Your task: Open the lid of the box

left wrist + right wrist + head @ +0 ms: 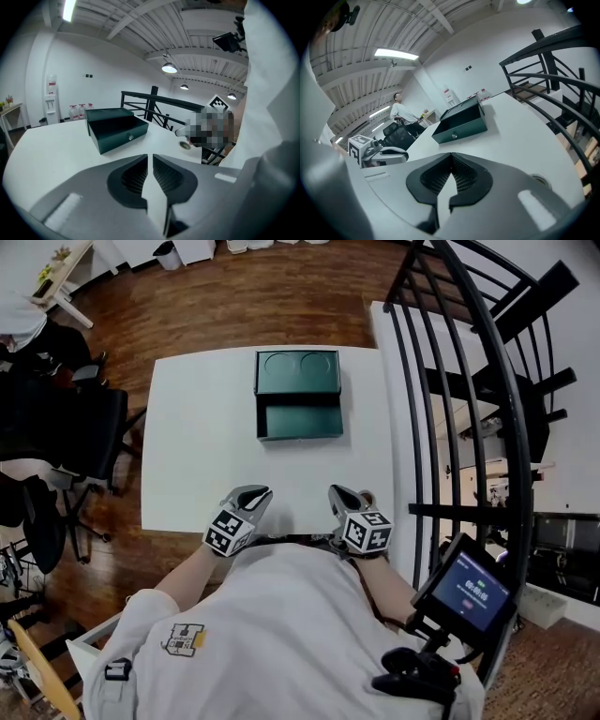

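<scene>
The dark green box (298,418) stands on the far half of the white table (202,456). Its lid (297,371) is swung fully back and lies flat behind it, so the empty inside shows. Both grippers rest near the table's front edge, well short of the box. My left gripper (255,493) is shut with nothing between its jaws. My right gripper (339,493) is shut too and holds nothing. The left gripper view shows the box (117,133) beyond the closed jaws of my left gripper (150,157). In the right gripper view the box (461,124) lies ahead of my right gripper (451,157).
A black curved railing (469,381) runs along the table's right side. Dark office chairs (84,427) stand to the left. A small screen (469,592) is at my lower right. A round cable hole (538,179) sits in the table by my right gripper.
</scene>
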The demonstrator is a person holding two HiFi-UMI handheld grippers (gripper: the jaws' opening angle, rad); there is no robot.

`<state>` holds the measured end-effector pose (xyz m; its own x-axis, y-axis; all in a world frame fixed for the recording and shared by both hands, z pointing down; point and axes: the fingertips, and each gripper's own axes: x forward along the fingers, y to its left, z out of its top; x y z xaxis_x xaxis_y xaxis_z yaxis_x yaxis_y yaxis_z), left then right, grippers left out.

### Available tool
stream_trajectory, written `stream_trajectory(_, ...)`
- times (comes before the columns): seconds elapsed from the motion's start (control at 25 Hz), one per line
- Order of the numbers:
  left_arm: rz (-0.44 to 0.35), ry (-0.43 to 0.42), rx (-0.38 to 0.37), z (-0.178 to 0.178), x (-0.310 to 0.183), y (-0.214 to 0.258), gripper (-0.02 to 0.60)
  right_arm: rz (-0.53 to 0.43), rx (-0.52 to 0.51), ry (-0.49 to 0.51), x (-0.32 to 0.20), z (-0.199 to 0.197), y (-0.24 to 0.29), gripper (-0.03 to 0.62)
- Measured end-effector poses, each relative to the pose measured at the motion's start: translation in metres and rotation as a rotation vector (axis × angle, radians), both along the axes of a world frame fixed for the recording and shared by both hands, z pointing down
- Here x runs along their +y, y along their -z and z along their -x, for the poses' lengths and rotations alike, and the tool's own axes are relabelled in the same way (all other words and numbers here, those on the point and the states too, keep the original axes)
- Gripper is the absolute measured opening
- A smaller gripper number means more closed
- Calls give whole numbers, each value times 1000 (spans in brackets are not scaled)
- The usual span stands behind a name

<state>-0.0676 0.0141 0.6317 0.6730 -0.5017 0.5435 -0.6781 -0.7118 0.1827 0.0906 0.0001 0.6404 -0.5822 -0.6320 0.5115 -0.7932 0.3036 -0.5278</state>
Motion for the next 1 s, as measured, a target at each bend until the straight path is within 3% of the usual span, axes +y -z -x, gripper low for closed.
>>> stream_trajectory(0.36, -3, 10, 7, 13, -11, -5, 34, -4, -4, 15, -13, 18, -5, 0)
stream_trajectory(0.88, -17, 6, 14, 6, -11, 2, 33, -17, 11, 16, -10, 10, 0, 0)
stream_trajectory(1.0, -20, 36, -8, 26, -12, 5, 33, -20, 0, 46, -16, 29, -3, 0)
